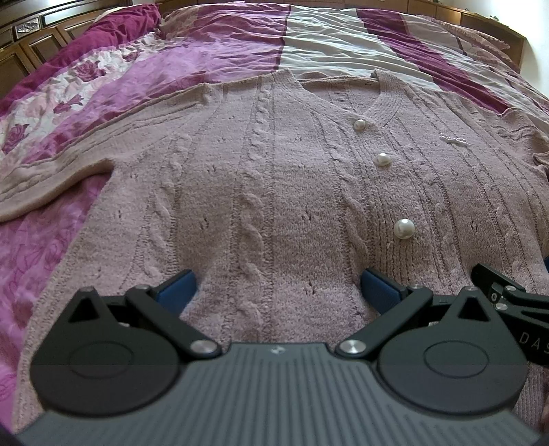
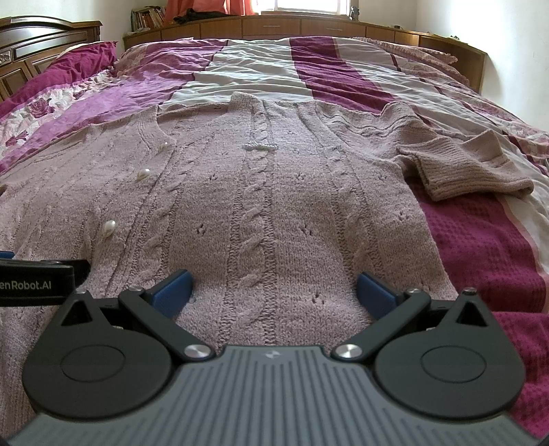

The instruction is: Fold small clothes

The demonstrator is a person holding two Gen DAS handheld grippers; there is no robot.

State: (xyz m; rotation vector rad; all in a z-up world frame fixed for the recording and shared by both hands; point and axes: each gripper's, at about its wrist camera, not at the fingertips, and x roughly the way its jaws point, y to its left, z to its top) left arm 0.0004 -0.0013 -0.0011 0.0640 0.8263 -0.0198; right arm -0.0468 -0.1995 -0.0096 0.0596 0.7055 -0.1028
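Observation:
A pale pink cable-knit cardigan (image 1: 274, 164) with pearl buttons (image 1: 404, 229) lies flat, front up, on the bed. My left gripper (image 1: 279, 291) is open low over its hem, left of the button row, blue pads wide apart with only knit between them. In the right wrist view the same cardigan (image 2: 274, 192) fills the middle, and my right gripper (image 2: 272, 293) is open over the hem right of the buttons (image 2: 109, 227). One sleeve (image 1: 51, 171) stretches out to the left; the other sleeve (image 2: 473, 164) lies bunched to the right. The right gripper's body (image 1: 507, 298) shows at the left view's edge.
A magenta, floral and grey striped bedspread (image 2: 360, 65) covers the bed under the cardigan. A dark wooden headboard (image 2: 31, 41) stands at the left, low wooden cabinets (image 2: 308, 25) run along the far side under a window, and a pillow (image 2: 85, 58) lies near the headboard.

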